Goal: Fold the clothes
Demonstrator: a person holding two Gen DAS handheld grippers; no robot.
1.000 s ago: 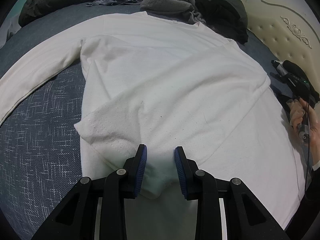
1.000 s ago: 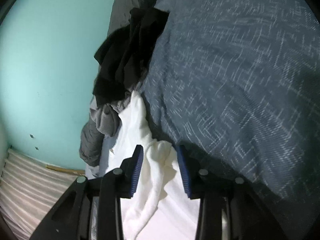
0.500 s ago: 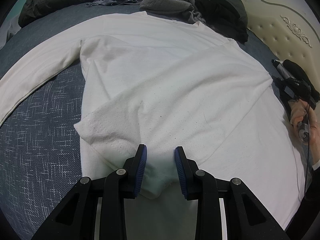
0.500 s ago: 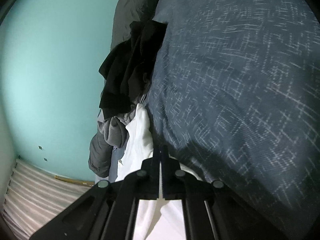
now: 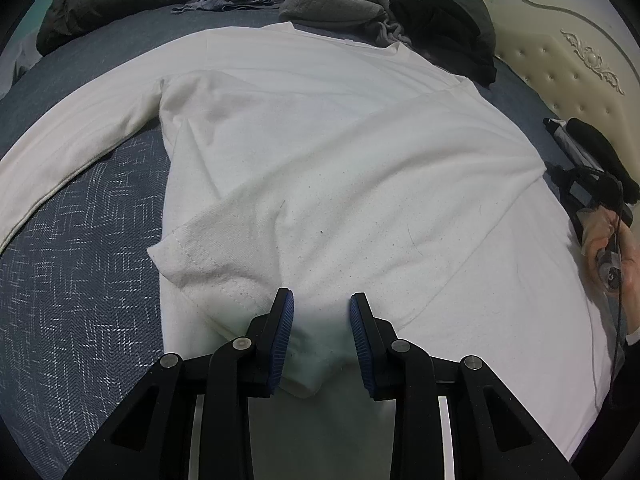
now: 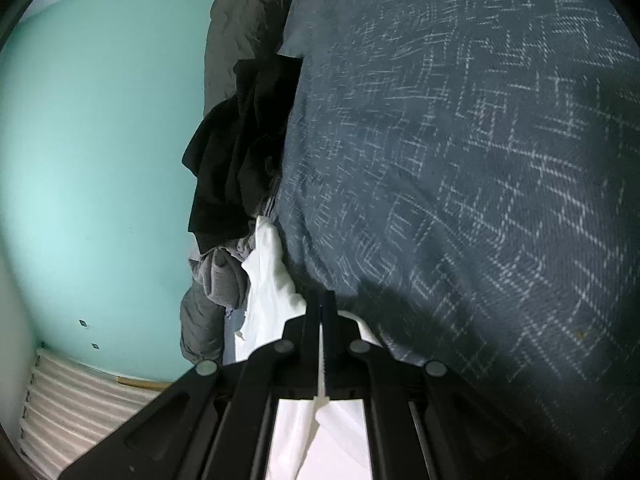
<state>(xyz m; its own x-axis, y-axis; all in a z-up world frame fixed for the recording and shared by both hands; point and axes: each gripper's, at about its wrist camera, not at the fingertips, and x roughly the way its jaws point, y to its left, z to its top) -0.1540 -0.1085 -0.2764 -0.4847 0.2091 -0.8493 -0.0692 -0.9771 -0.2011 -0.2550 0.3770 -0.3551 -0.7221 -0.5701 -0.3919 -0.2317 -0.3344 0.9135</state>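
Left wrist view: the white long-sleeved knit shirt (image 5: pixel 340 168) lies spread flat on the dark blue crosshatch-patterned bedspread (image 5: pixel 80 280), one sleeve folded across its body, the cuff just ahead of the left gripper (image 5: pixel 322 312). Its blue-padded fingers (image 5: pixel 285 320) stand wide apart over the shirt's near fabric, gripping nothing. Right wrist view: the right gripper (image 6: pixel 323 300) has its fingers pressed together on a thin fold of the white shirt (image 6: pixel 268 280), at the shirt's edge against the bedspread (image 6: pixel 480 160).
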